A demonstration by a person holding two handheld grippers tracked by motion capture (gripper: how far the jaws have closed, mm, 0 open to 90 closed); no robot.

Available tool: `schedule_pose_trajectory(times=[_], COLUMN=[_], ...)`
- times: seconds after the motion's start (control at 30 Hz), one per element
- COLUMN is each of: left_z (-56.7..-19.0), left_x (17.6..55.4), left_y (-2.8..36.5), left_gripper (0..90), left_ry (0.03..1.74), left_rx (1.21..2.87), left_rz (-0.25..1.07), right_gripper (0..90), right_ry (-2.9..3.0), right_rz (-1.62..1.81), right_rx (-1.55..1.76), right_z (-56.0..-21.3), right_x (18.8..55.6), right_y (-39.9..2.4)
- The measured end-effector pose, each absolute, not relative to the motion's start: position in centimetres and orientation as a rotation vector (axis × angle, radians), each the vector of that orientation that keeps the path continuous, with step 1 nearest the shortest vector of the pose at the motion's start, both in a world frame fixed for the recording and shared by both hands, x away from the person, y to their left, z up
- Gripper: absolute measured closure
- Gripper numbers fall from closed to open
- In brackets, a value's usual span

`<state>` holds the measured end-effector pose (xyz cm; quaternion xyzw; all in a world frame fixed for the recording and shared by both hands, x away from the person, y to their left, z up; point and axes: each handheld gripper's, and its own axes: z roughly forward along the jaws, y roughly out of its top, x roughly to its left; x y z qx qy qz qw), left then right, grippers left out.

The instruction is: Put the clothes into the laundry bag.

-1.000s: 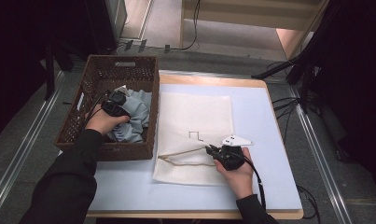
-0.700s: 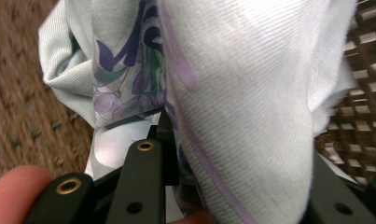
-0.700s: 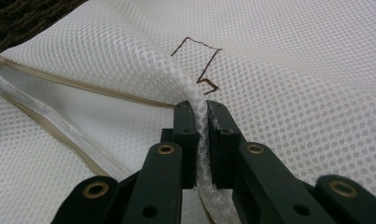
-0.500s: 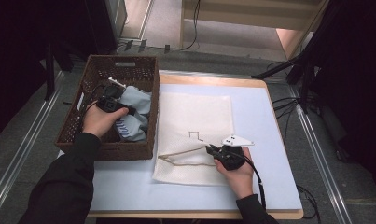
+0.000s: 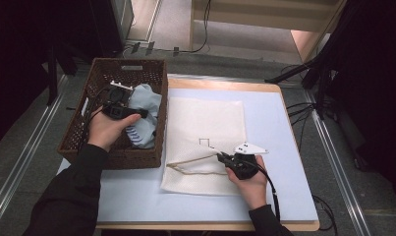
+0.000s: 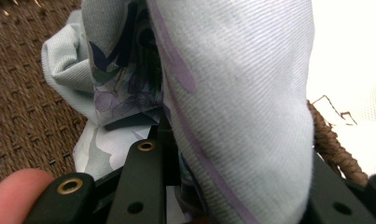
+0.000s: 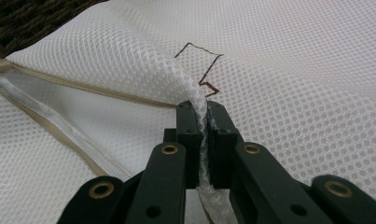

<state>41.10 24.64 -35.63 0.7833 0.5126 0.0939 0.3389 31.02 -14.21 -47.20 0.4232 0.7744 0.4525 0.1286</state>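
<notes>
The left gripper (image 5: 136, 114) is clamping the pale blue cloth (image 6: 241, 107) over the wicker basket (image 5: 82, 142); the right gripper (image 7: 202, 122) is pinching the white mesh laundry bag (image 7: 288, 93).

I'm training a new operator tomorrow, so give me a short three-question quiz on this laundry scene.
1. True or false: the right gripper is shut on the upper layer of the white mesh bag.
2. What does the left gripper hold? A) a zipper pull B) a pale blue cloth C) a basket handle
3. Where does the cloth sit at this moment?

Key
1. True: the mesh is pinched between its jaws, lifting the bag's mouth open.
2. B: the pale blue cloth, with a purple print, is bunched between the jaws.
3. Over the brown wicker basket, left of the bag.
</notes>
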Motion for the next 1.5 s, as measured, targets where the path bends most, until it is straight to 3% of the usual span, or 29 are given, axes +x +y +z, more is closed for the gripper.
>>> schedule_pose_trajectory(times=[0.37, 0.93, 1.5], left_z=[-34.2, -32.8, -34.8], left_x=[39.9, 37.7, 33.8], left_y=[24.2, 19.3, 13.1], left_gripper=[66.3, 66.4, 66.3], left_ry=[1.305, 1.165, 0.966], left_rx=[1.941, 1.92, 1.947], left_rz=[0.34, 0.317, 0.082], right_gripper=[86.4, 86.5, 86.5], right_ry=[2.243, 2.241, 2.228], right_rz=[1.327, 1.333, 1.34], right_rx=[1.225, 1.224, 1.219], right_z=[-47.2, -47.2, -47.2], right_x=[31.0, 31.0, 31.0], right_y=[-14.2, -14.3, -14.4])
